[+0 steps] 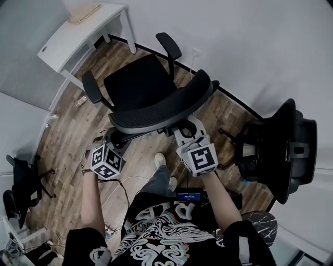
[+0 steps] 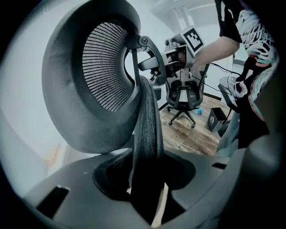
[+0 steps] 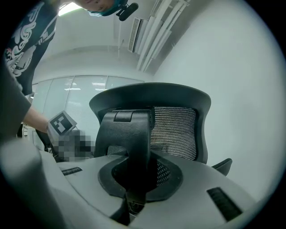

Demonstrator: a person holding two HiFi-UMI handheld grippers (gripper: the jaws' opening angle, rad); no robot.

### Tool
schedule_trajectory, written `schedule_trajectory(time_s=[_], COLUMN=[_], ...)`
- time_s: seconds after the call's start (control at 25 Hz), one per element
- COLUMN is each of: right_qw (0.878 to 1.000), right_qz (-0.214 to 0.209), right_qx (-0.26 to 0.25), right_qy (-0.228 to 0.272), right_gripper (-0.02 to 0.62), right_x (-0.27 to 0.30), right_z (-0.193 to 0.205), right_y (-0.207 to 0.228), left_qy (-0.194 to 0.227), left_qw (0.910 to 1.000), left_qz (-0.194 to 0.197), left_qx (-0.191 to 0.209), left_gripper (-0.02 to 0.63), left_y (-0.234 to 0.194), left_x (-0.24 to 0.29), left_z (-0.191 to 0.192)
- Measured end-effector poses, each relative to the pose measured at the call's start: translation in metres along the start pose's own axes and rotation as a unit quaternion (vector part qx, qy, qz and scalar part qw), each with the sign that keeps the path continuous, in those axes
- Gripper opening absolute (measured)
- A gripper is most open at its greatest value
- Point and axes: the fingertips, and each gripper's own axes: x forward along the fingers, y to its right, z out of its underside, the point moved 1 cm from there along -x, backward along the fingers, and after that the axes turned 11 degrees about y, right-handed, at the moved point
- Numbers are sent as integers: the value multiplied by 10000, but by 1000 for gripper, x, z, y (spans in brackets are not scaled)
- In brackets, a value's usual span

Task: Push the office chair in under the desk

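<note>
The black office chair stands on the wood floor, its seat facing the white desk at the far left; a gap of floor separates them. Its mesh backrest is just in front of me. My left gripper is shut on the backrest's left edge, which runs down between the jaws. My right gripper is shut on the black support spine behind the backrest. In the two gripper views, the left gripper and the right gripper each have the chair part filling the jaw gap.
A second black chair stands close at the right by the wall, and it shows again as a chair in the left gripper view. Another dark chair is at the lower left. Cables trail on the floor by my feet. A tan object lies on the desk.
</note>
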Motion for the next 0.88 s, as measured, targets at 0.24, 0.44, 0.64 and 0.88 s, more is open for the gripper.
schedule_trajectory(time_s=[0.24,0.44,0.64,0.88], right_qw=[10000,10000,10000,10000], right_qz=[-51,-44,-55,-62], right_qx=[-20,19,56,57], right_qy=[2,24,17,-15], right_gripper=[38,38,38,38], right_x=[14,26,32,43], right_z=[0,-1,1,2], right_y=[-2,-5,-3,-3], left_qy=[40,46,59,89], left_qw=[10000,10000,9999,9999], left_qz=[-38,-60,-82,-112], left_qx=[17,1,-3,-22], left_gripper=[196,196,196,196], left_y=[-13,-22,-28,-37], left_x=[0,-3,-1,-1], left_z=[5,11,12,15])
